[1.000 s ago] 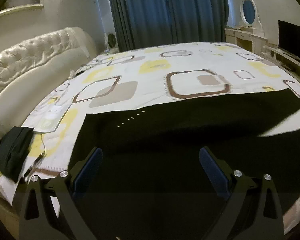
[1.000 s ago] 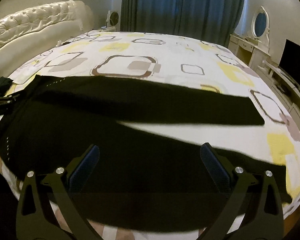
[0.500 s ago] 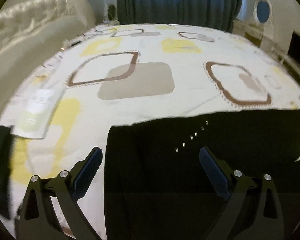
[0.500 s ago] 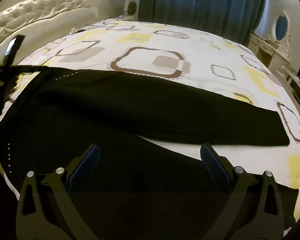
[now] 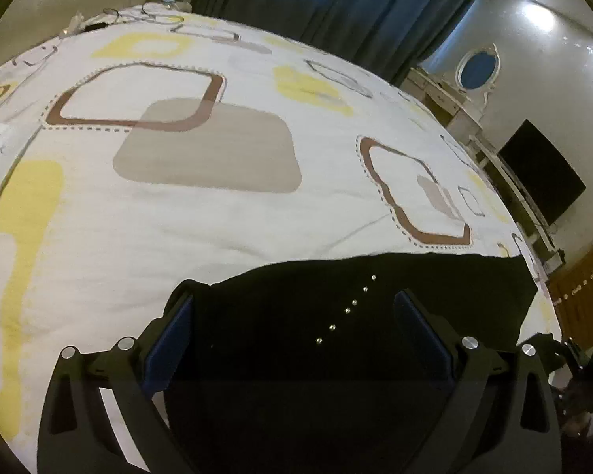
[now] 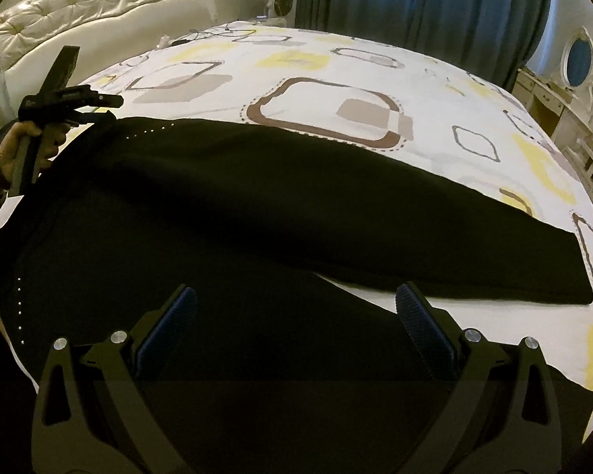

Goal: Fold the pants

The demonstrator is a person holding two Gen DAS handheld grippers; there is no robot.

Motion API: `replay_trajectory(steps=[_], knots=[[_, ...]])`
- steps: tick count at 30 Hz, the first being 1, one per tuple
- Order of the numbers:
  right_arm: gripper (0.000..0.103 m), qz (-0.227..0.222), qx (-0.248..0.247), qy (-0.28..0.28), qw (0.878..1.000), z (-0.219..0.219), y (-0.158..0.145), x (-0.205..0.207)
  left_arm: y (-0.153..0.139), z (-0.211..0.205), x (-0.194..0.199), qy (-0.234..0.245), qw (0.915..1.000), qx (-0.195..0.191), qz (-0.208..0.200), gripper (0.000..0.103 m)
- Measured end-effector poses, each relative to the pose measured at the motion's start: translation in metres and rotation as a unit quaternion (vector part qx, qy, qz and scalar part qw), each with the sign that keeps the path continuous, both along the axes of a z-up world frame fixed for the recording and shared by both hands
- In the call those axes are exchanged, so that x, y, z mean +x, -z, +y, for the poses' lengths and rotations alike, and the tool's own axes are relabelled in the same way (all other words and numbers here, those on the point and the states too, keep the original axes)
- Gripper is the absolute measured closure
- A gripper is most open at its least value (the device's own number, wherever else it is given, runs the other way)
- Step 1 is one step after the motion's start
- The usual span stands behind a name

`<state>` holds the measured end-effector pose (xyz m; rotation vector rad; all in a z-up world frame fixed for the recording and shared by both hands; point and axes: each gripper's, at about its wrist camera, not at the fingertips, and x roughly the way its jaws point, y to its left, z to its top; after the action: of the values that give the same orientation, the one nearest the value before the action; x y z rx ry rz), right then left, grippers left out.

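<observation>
Black pants (image 6: pixel 280 213) lie spread flat on the bed, waist at the left, two legs running right. A row of small silver studs (image 5: pixel 348 310) marks the waist corner. My left gripper (image 5: pixel 292 318) is open, low over the far waist corner of the pants (image 5: pixel 375 300), its jaws on either side of the cloth edge. It also shows in the right wrist view (image 6: pixel 99 110), held by a hand. My right gripper (image 6: pixel 294 310) is open above the near leg, holding nothing.
The bed sheet (image 5: pixel 201 213) is white with brown, beige and yellow squares. A tufted headboard (image 6: pixel 99 4) stands at the left. Dark curtains (image 6: pixel 415 0), a dresser with an oval mirror (image 6: pixel 579 59) and a dark screen (image 5: pixel 541 173) stand beyond the bed.
My left gripper has moved forward and down to the far waist corner of the pants, tilting rightward. My right gripper has moved a little closer over the near leg. Both stay open.
</observation>
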<state>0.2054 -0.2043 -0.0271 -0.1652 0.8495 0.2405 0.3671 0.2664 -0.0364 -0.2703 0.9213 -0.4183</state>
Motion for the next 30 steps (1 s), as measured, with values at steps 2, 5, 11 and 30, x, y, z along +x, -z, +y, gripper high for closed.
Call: replay_trajectory(steps=[2,5,11,30], knots=[[0.002,0.004,0.006,-0.001,1.0,0.0,0.002,0.002,0.0,0.008,0.001,-0.002,1.0,-0.004,0.004,0.006],[0.002,0.007,0.013,-0.003,1.0,-0.002,0.003,0.004,0.005,0.021,0.002,-0.002,0.9993,-0.033,0.016,0.006],[0.002,0.011,0.017,0.0,1.0,-0.005,0.005,0.013,0.026,0.019,0.006,-0.003,0.9988,0.027,0.041,0.006],[0.002,0.04,0.039,0.012,0.998,-0.038,0.012,0.075,0.033,0.027,0.014,0.027,0.997,-0.046,0.056,0.006]])
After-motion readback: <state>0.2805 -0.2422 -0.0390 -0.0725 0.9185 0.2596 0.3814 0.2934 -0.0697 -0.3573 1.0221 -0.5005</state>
